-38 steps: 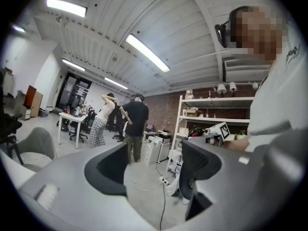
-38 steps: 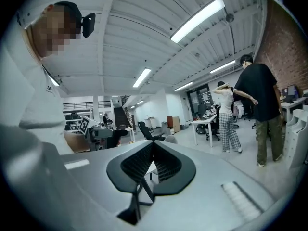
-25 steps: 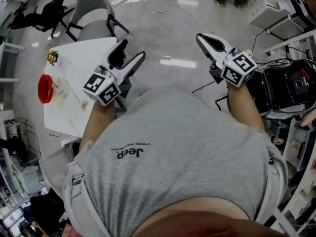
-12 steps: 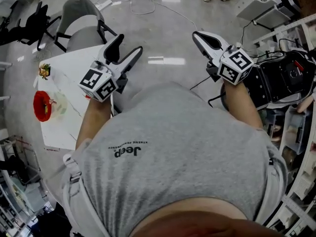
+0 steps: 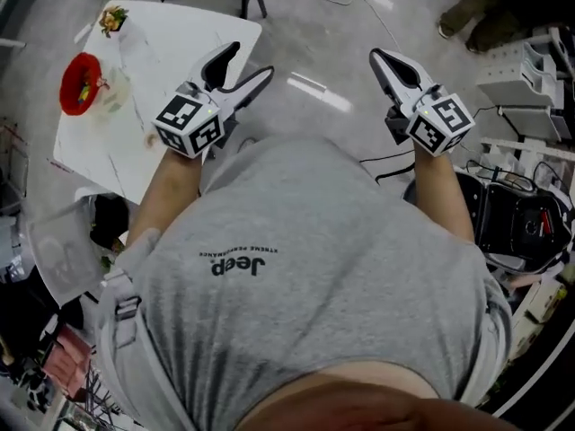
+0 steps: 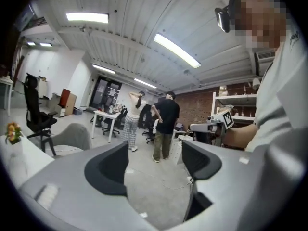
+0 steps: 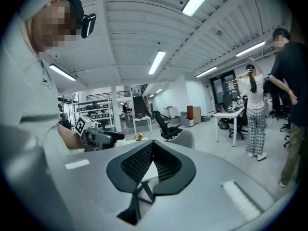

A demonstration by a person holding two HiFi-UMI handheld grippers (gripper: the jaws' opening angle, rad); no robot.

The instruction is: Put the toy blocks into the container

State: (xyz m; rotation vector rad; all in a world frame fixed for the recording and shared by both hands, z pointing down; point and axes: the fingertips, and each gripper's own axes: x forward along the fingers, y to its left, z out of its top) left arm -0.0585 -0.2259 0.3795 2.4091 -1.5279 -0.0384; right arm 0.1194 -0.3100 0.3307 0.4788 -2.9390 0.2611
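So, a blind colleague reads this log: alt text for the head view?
Seen from above, a person in a grey shirt holds two grippers out in front, the left gripper open, the right gripper shut. A white table with a red container stands at upper left.

The head camera looked steeply down over the wearer's shirt [image 5: 296, 268] toward the table [image 5: 166, 61]. Both gripper cameras faced level across the room, sharing the standing people [image 6: 163, 124].
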